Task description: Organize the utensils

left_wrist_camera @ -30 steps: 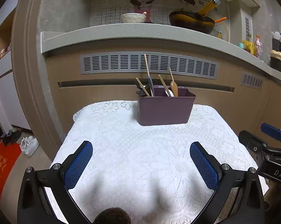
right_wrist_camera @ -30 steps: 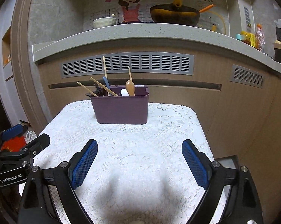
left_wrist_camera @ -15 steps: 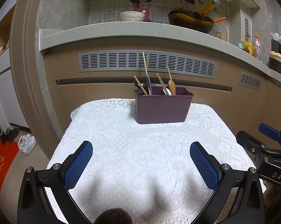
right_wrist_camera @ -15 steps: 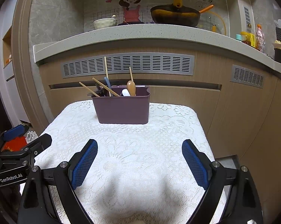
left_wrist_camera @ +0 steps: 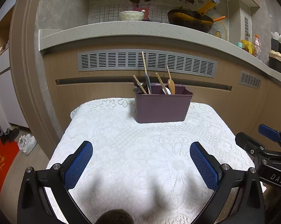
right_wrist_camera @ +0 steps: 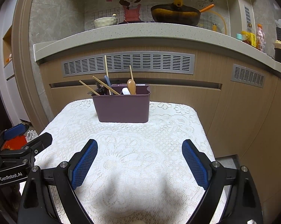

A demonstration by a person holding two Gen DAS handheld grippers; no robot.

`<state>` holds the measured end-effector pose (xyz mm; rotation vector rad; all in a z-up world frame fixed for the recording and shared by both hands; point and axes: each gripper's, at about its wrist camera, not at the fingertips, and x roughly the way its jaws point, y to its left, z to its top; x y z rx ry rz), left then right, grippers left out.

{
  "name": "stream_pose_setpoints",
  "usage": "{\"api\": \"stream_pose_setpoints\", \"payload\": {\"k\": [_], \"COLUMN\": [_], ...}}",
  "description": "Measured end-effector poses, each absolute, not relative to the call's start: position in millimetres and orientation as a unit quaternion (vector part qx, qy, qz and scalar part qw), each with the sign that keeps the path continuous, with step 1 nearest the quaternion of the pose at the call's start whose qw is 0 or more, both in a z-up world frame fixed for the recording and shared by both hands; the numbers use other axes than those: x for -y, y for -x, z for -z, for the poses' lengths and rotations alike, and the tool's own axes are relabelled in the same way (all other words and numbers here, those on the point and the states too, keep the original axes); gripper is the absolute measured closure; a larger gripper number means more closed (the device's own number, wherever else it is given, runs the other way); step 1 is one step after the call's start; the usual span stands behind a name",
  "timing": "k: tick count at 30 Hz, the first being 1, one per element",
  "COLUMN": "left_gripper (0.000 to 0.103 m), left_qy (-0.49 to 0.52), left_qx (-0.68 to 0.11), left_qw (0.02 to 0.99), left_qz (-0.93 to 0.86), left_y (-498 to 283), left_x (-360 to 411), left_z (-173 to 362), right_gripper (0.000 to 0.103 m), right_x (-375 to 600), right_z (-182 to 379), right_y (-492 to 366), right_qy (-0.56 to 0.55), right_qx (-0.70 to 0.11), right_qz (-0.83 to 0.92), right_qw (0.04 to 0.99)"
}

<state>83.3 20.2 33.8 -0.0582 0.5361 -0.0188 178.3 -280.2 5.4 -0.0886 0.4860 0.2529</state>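
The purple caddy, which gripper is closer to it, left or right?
Neither clearly; they look about level. The left gripper and right gripper both hover open over the near part of the tablecloth, well short of the caddy, left one offset left, right one offset right.

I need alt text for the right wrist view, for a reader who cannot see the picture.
A purple plastic utensil holder stands at the far side of a table covered with a white lace tablecloth, holding wooden chopsticks and a wooden spoon. The open, empty right gripper with blue pads hovers in front; the left gripper shows at the left edge.
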Motion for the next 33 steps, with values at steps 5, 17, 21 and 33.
{"api": "stream_pose_setpoints", "payload": {"k": [5, 17, 21, 33], "left_gripper": [0.0, 0.0, 0.0, 0.0], "left_qy": [0.028, 0.026, 0.025, 0.014], "left_qx": [-0.265, -0.264, -0.262, -0.256], "left_qw": [0.964, 0.964, 0.965, 0.966], "left_qz": [0.009, 0.01, 0.011, 0.006], "left_y": [-82.9, -81.8, -81.3, -75.4], "left_x": [-19.9, -19.6, -19.6, -16.4], "left_z": [-34.0, -34.7, -34.5, -35.7], "right_gripper": [0.013, 0.013, 0.013, 0.013], "right_x": [281.7, 283.3, 283.8, 283.5], "right_z": [-5.0, -4.0, -4.4, -2.9], "right_y": [-177.8, -176.2, -175.0, -173.9], "right_qy": [0.043, 0.04, 0.037, 0.036], "right_qx": [-0.241, -0.24, -0.24, -0.243], "right_qz": [-0.125, -0.127, -0.126, -0.126], "right_qw": [0.962, 0.962, 0.962, 0.961]}}
